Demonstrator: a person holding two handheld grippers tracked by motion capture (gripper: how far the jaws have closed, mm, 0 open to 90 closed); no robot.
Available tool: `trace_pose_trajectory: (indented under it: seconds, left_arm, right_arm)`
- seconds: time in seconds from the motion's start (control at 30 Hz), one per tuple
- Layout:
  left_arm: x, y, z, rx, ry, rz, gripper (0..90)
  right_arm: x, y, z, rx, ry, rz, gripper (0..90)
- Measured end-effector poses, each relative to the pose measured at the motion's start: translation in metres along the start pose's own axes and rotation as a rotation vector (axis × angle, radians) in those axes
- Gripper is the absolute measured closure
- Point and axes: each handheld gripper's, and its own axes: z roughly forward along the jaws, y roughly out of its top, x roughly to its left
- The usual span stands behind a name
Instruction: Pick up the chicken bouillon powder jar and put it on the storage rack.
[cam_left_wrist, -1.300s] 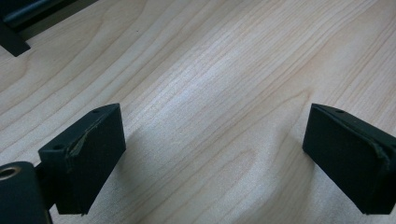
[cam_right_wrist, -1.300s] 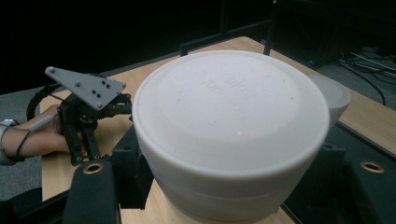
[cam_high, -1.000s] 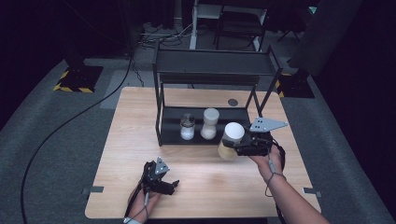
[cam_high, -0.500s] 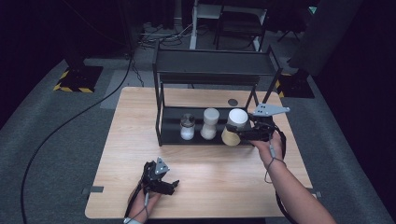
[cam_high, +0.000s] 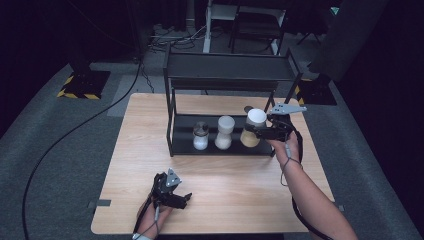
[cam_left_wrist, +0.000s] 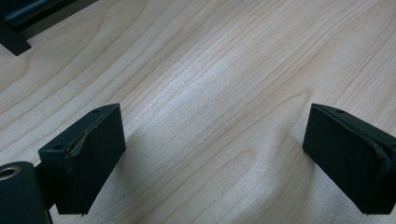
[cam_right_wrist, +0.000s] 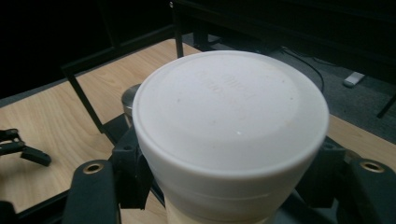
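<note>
Tongs of the right gripper (cam_high: 256, 131) are clamped on a white-lidded tan jar (cam_high: 253, 128) at a black metal shelf (cam_high: 172, 131); left tongs (cam_high: 184, 199) are held spread over the wooden worktop (cam_high: 240, 185).

Jar (cam_high: 253, 128): wide white lid, flat-topped with faint raised lettering; clear body holding tan contents. Upright. Position: at the right end of the black rack's (cam_high: 172, 130) lower shelf, rightmost of three, beside a white-lidded jar (cam_high: 224, 132). Clamped just below the lid between the jaws of the right gripper (cam_high: 260, 131). Lid (cam_right_wrist: 231, 109) seated, closed.
</note>
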Motion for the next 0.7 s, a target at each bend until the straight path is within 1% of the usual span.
trace_pose_trajectory:
  seconds: [0.33, 0.47, 0.7]
  left_arm:
    - [0.000, 0.000, 0.000, 0.000, 0.000, 0.000, 5.8]
    - [0.000, 0.000, 0.000, 0.000, 0.000, 0.001, 5.8]
    - [0.000, 0.000, 0.000, 0.000, 0.000, 0.000, 5.8]
  right_arm:
    - [-0.005, -0.001, 0.019, 0.045, -0.046, 0.019, 33.6]
    - [-0.007, -0.005, 0.026, 0.063, -0.061, 0.038, 33.5]
    - [-0.009, -0.008, 0.035, 0.089, -0.085, 0.040, 33.5]
